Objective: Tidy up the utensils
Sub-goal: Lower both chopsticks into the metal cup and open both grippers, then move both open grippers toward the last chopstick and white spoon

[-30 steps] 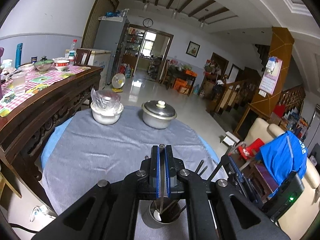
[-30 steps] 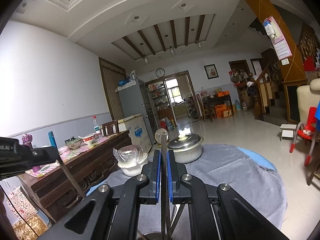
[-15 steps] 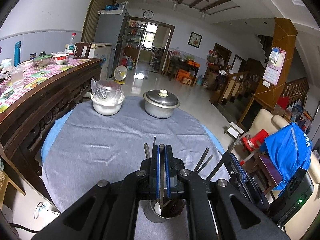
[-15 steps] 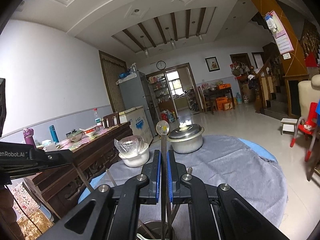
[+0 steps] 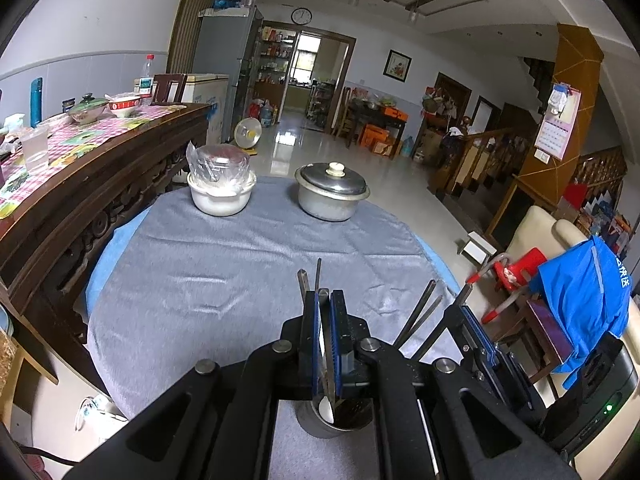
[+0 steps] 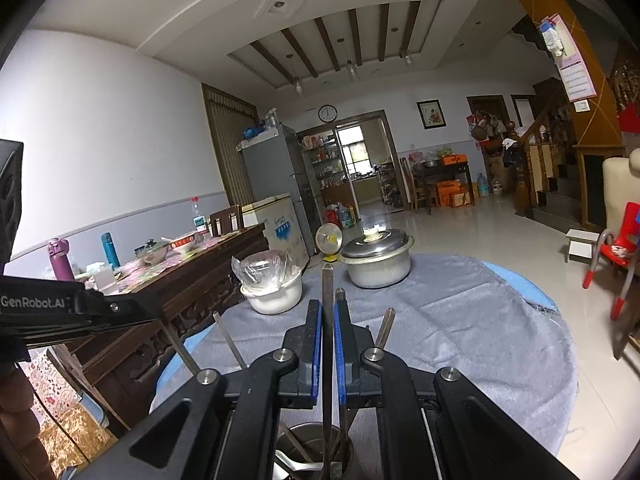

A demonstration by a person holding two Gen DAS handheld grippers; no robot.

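A steel utensil cup (image 5: 334, 416) stands on the grey cloth at the near edge, right under both grippers; it also shows in the right wrist view (image 6: 316, 456). My left gripper (image 5: 327, 300) is shut on a metal utensil handle (image 5: 329, 364) whose lower end reaches into the cup. My right gripper (image 6: 327, 308) is shut on another upright metal utensil (image 6: 327, 320) that stands in the cup. Several other handles (image 5: 420, 314) stick out of the cup; their ends are hidden inside.
A lidded steel pot (image 5: 331, 192) and a white bowl covered with plastic (image 5: 221, 190) stand at the far side of the round table (image 5: 200, 272). A dark wooden sideboard (image 5: 100, 168) with dishes is on the left. Chairs and a blue jacket (image 5: 584, 300) are on the right.
Both grippers have come lower over the cup with their utensils. The spoon in my right gripper has sunk, so less of it stands above the fingers.
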